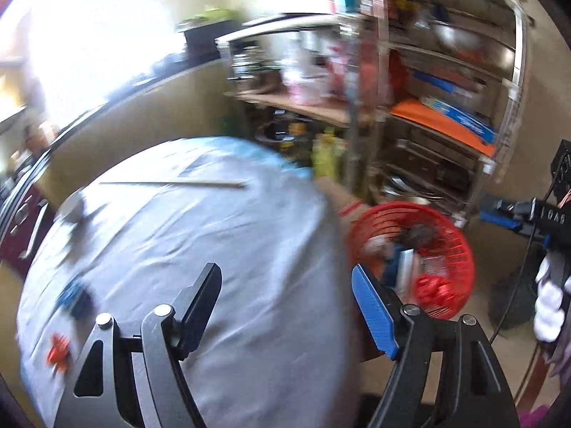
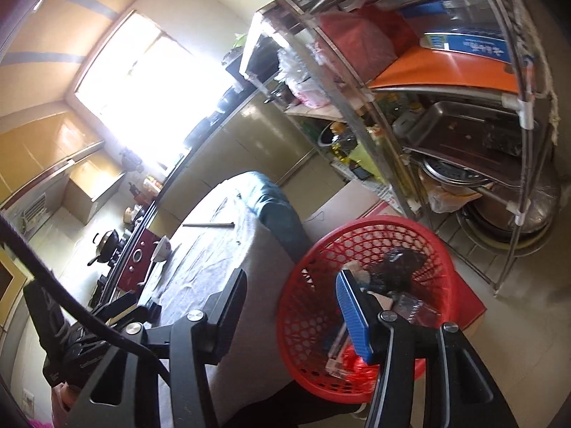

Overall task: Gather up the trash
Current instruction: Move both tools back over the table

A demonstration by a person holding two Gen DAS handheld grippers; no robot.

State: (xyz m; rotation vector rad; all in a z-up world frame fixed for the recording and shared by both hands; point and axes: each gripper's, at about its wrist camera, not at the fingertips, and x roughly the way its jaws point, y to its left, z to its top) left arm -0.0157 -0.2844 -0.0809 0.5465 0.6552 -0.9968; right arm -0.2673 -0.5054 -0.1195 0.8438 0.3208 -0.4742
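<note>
Both the left gripper (image 1: pixel 285 289) and right gripper (image 2: pixel 291 296) gape empty near the red basket (image 2: pixel 307 321); no label is legible.

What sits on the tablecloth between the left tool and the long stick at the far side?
Nothing: in the left wrist view the cloth is bare from the left tool up to the stick; scraps lie off left.

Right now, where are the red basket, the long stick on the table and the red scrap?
red basket (image 2: pixel 307 285), right wrist view, on its mesh wall.
long stick (image 1: pixel 171 183), left wrist view, mid-length.
red scrap (image 1: pixel 59 353), left wrist view, its centre.
</note>
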